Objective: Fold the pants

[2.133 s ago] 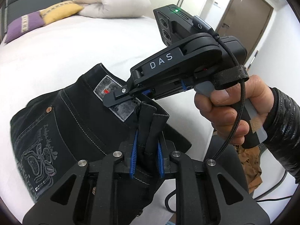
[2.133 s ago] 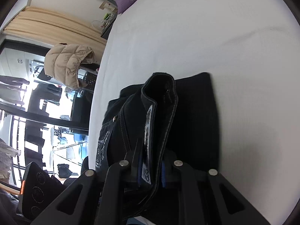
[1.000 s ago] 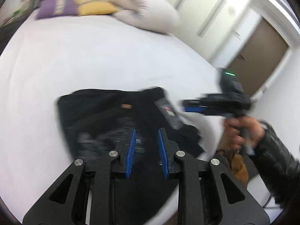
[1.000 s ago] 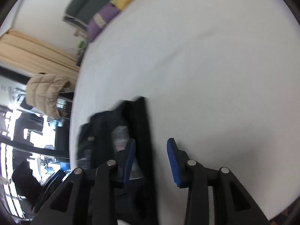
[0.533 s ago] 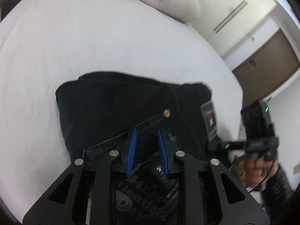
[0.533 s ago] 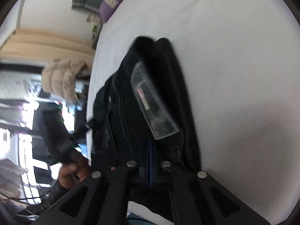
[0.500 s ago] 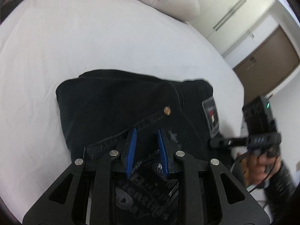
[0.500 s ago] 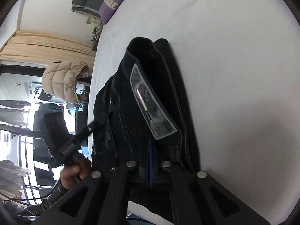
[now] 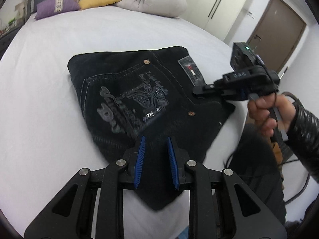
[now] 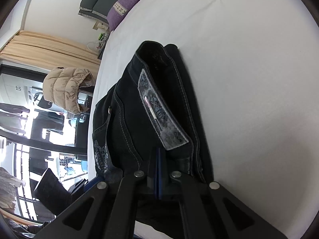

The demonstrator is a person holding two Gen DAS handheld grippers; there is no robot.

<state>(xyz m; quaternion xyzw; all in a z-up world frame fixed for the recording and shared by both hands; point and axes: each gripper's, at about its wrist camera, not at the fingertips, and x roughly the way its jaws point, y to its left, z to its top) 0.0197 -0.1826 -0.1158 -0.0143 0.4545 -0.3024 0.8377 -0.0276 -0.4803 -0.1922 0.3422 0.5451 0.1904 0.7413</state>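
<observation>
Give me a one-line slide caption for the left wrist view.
Open left tongs hover over folded black denim pants on a white bed; right tongs meet the waistband.

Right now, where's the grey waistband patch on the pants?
In the left wrist view, the grey patch sits at the far right end of the folded black pants, just beside the right gripper on the white bed.

The left hand-held gripper (image 9: pixel 155 155) hangs with its blue-padded fingers (image 9: pixel 140 155) parted, nothing between them. To its right, the right hand-held gripper (image 9: pixel 196 91) points leftward, its fingers pressed together, gripped by a bare right hand (image 9: pixel 267 111) in a black glossy sleeve.
</observation>
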